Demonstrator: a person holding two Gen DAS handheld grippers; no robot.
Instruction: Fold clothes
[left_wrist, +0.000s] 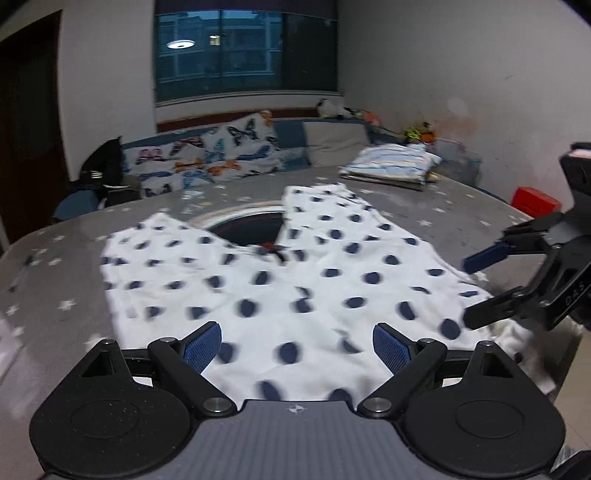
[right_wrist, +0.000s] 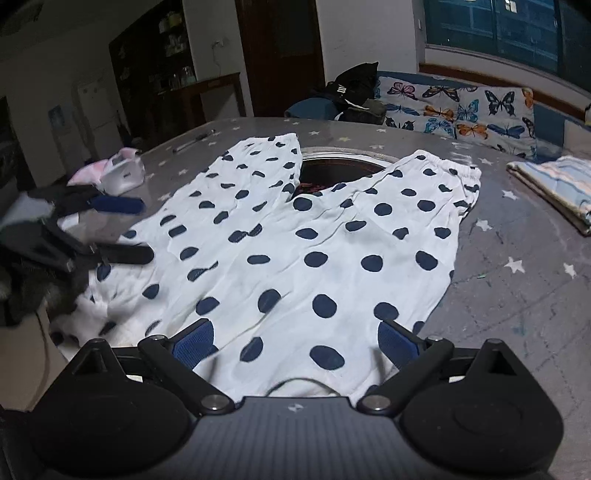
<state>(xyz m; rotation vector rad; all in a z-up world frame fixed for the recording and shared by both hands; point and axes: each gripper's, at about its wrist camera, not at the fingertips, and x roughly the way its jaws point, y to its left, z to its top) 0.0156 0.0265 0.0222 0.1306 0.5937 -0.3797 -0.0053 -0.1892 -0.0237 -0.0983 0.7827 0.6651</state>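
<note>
pants (right_wrist: 295, 251) lie spread flat on the worktop (right_wrist: 517, 295), legs splayed. left gripper (left_wrist: 297, 349) and right gripper (right_wrist: 295, 343) hover at the waistband, fingers wide apart, holding nothing. a shallow pinch could catch one layer only.

bare table (right_wrist: 517, 295) right of trousers (right_wrist: 295, 240), folded stack (right_wrist: 554, 184) beyond

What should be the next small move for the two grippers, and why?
Probably lower both and close on the near waist edge of the polka-dot trousers. The trousers lie flat and unfolded on the table, legs spread apart. The left gripper and right gripper hover open above that edge, holding nothing.
</note>
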